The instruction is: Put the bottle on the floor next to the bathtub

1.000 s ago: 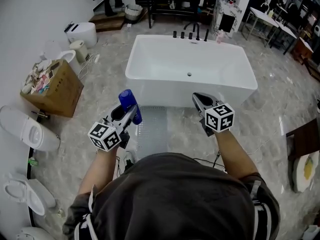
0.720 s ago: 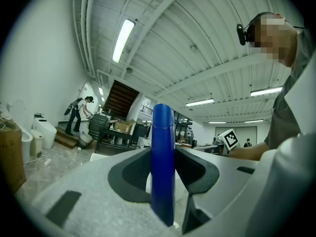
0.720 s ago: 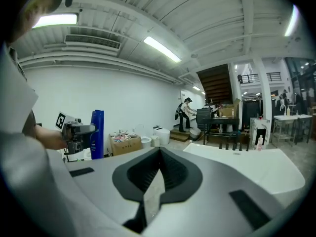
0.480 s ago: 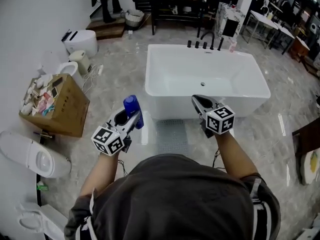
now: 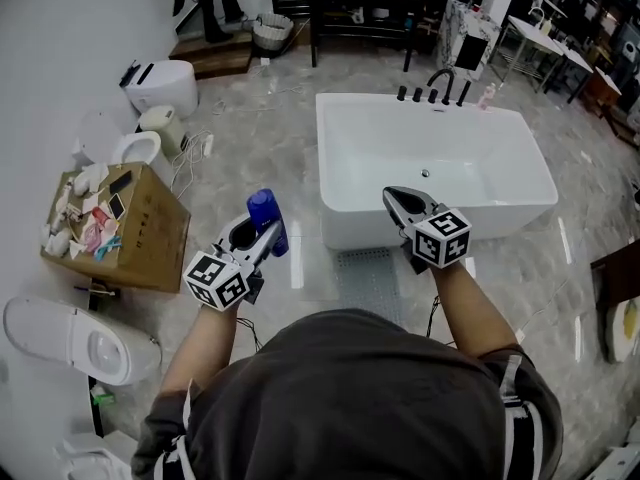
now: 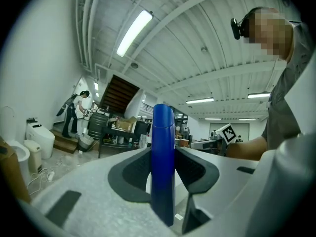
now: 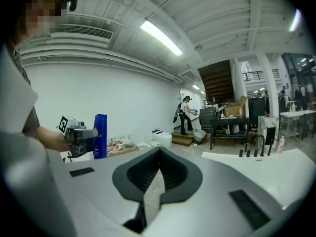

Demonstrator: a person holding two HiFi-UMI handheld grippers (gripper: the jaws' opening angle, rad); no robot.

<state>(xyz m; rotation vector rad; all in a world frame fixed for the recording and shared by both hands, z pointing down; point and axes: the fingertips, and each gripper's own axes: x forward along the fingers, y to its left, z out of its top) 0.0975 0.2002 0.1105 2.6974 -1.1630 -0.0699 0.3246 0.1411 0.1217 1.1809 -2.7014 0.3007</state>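
Note:
A blue bottle [image 5: 266, 220] stands upright between the jaws of my left gripper [image 5: 254, 236], held in the air above the marble floor left of the white bathtub [image 5: 335, 183]. In the left gripper view the pads press both sides of the bottle [image 6: 163, 162], and my left gripper [image 6: 163, 179] is shut on it. My right gripper [image 5: 404, 208] hovers over the tub's front wall with its jaws together and nothing in them. From the right gripper view [image 7: 157, 174] the bottle [image 7: 100, 136] shows at the left and the bathtub rim [image 7: 269, 159] at the right.
A grey mat [image 5: 368, 280] lies in front of the tub. At the left stand a cardboard box of odds and ends [image 5: 125, 230] and white toilets [image 5: 85, 338]. Black taps [image 5: 432, 95] line the tub's far rim. A dark table [image 5: 362, 8] and a person stand farther back.
The head view has swung left, so the tub now sits further right and more floor shows left of it. Both grippers keep their pose, and the bottle stays gripped.

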